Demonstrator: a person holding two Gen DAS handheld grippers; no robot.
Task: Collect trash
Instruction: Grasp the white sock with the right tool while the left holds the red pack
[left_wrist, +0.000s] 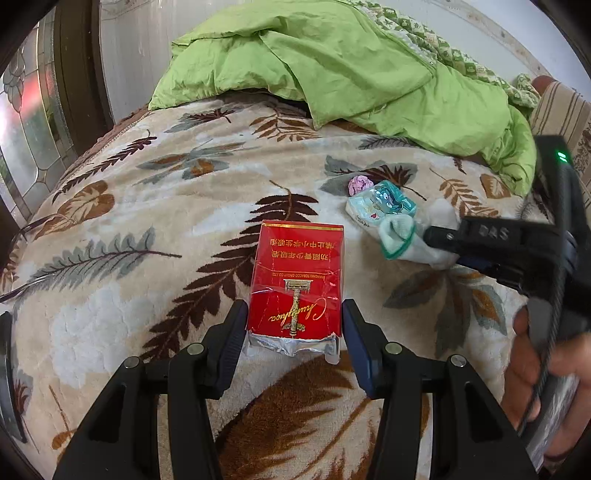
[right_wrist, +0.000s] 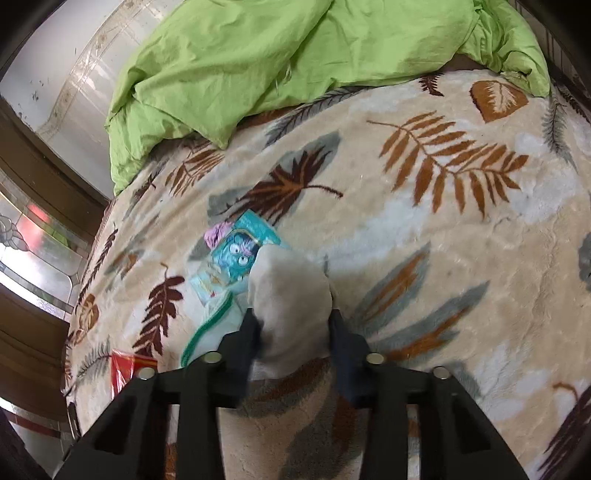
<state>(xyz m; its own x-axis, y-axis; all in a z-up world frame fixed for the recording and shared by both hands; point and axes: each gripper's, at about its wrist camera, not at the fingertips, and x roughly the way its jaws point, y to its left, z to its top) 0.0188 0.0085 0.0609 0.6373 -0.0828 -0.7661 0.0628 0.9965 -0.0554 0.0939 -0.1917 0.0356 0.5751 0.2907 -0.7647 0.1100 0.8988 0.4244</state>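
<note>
Red and crumpled, the cigarette pack lies on the blanket right between the fingers of the left tongs. The jaws stand spread, one finger on each side of the pack's torn foil end, close to its edges; whether they touch it cannot be told. The pack points away from the tongs, its printed face up.

To the right and a little farther off, the right tongs are clamped on a pale sock — the grey-white cloth bulges up between the two fingers, and its green-trimmed cuff hangs out to the left side. In the left wrist view the same tongs reach in from the right edge with the sock at their tip, the holder's hand below them.

Just past the sock lies a teal wrapper with a cartoon face, touching or partly under the cloth. A small pink wad sits just beyond the wrapper, against its far edge.

Farther back, a green quilt is heaped across the far side of the bed, overlapping the blanket's far edge. At the left edge of the bed a patterned glass door in a dark wooden frame shows, with a white wall behind the quilt.
</note>
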